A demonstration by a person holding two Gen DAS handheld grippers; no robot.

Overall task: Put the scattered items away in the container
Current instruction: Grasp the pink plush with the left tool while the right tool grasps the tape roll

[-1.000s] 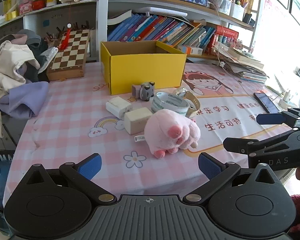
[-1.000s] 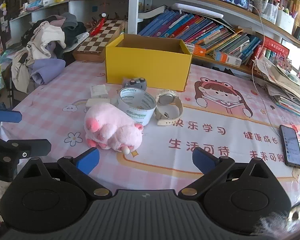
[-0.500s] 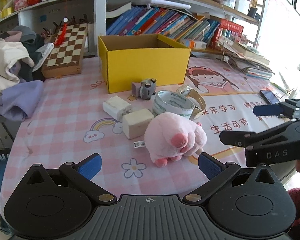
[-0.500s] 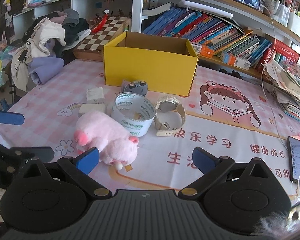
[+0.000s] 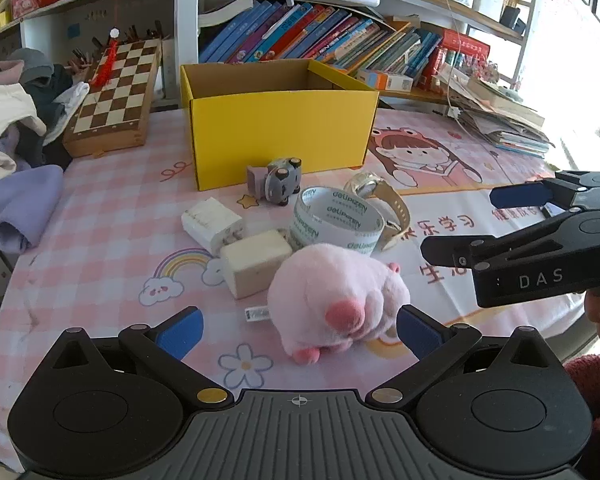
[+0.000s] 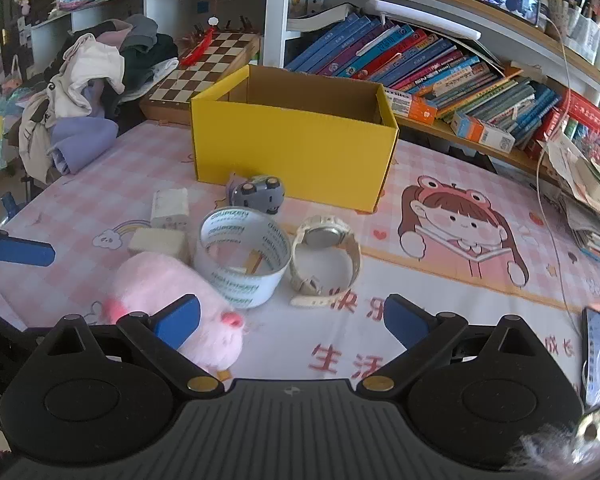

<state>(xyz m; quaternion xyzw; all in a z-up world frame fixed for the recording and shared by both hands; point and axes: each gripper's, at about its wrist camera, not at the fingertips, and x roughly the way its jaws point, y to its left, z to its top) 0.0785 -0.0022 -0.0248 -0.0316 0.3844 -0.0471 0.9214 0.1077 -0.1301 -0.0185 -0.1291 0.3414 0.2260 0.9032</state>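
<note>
The yellow box (image 5: 280, 136) stands open at the back of the desk (image 5: 100, 240), in front of the bookshelf. The parts of its inner walls that show are bare cardboard; its floor is hidden from both views, so its contents cannot be told.

Six items lie on the desk in front of the box, in one loose cluster:
- a pink plush toy (image 5: 336, 300), nearest the cameras;
- a roll of tape (image 6: 246, 256), standing on its rim just behind the plush toy;
- a wristwatch (image 6: 326, 264), just beside the tape;
- a toy car (image 6: 260, 194), close to the front wall of the box;
- a white charger (image 5: 212, 224) and a cream block (image 5: 256, 262), just beside each other.

The left tongs (image 5: 300, 334) are spread wide and hold nothing; the plush toy sits just ahead of their tips. The right tongs (image 6: 292, 318) are also spread wide and empty, low over the desk near the tape and wristwatch.

Judgement: all six visible items are left to be placed in the box. The plush toy appears best placed for the left tongs.
</note>
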